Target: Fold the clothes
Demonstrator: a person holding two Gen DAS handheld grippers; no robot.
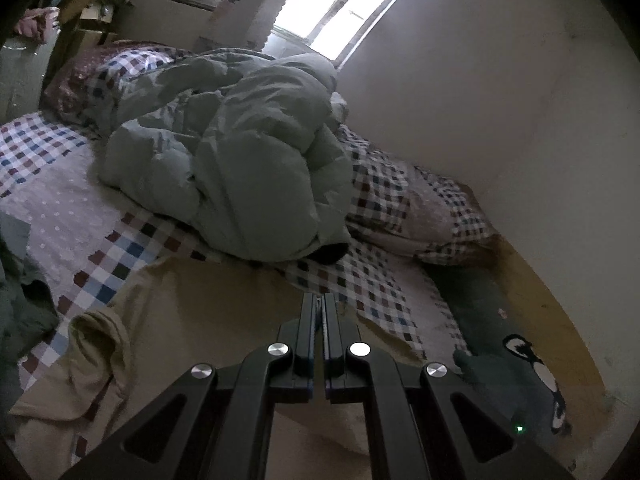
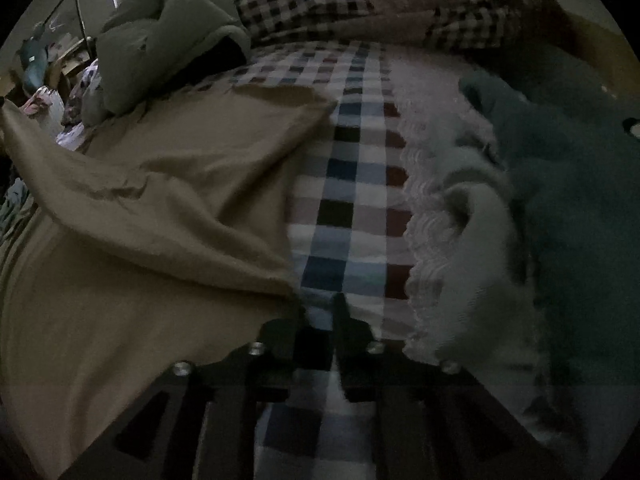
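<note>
A tan garment lies spread on the checked bedsheet. One sleeve is bunched at the left in the left wrist view. My left gripper is shut, its tips at the garment's far edge; whether cloth is pinched there I cannot make out. In the right wrist view the tan garment covers the left half, and a fold rises toward the far left. My right gripper points down at the bedsheet with its jaws apart. Only sheet shows between them. The garment's near corner touches the left finger.
A puffy pale green jacket is heaped in the middle of the bed, also visible at top left. A checked quilt lies along the wall. A dark green plush item lies at the right, and dark cloth at the left.
</note>
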